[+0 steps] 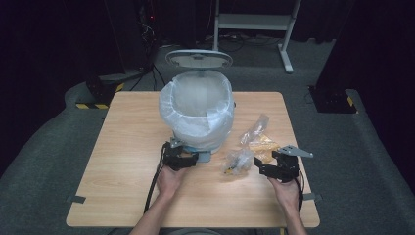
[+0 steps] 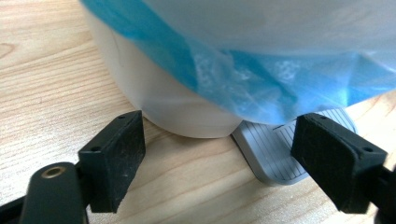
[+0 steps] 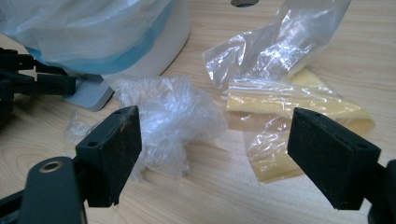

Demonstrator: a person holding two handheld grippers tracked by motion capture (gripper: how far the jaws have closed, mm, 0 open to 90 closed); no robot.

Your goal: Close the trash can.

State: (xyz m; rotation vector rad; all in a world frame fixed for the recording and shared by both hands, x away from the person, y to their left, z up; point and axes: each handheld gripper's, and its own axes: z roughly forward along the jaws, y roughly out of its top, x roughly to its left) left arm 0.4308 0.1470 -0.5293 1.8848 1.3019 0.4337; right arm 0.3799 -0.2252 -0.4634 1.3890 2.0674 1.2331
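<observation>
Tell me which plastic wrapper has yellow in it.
The flat wrapper lying right of the crumpled clear wrapper, which has no yellow.

The table (image 1: 127,147) is light wood with a matt, visible grain. The bin (image 2: 154,88) is smooth white plastic, lined with a thin, crinkly, translucent bag (image 1: 195,105); its pedal (image 2: 273,149) is grey and ribbed. The wrappers (image 3: 280,100) are clear, glossy, crumpled film. The pads (image 3: 114,151) are matt black, scuffed rubber.
</observation>
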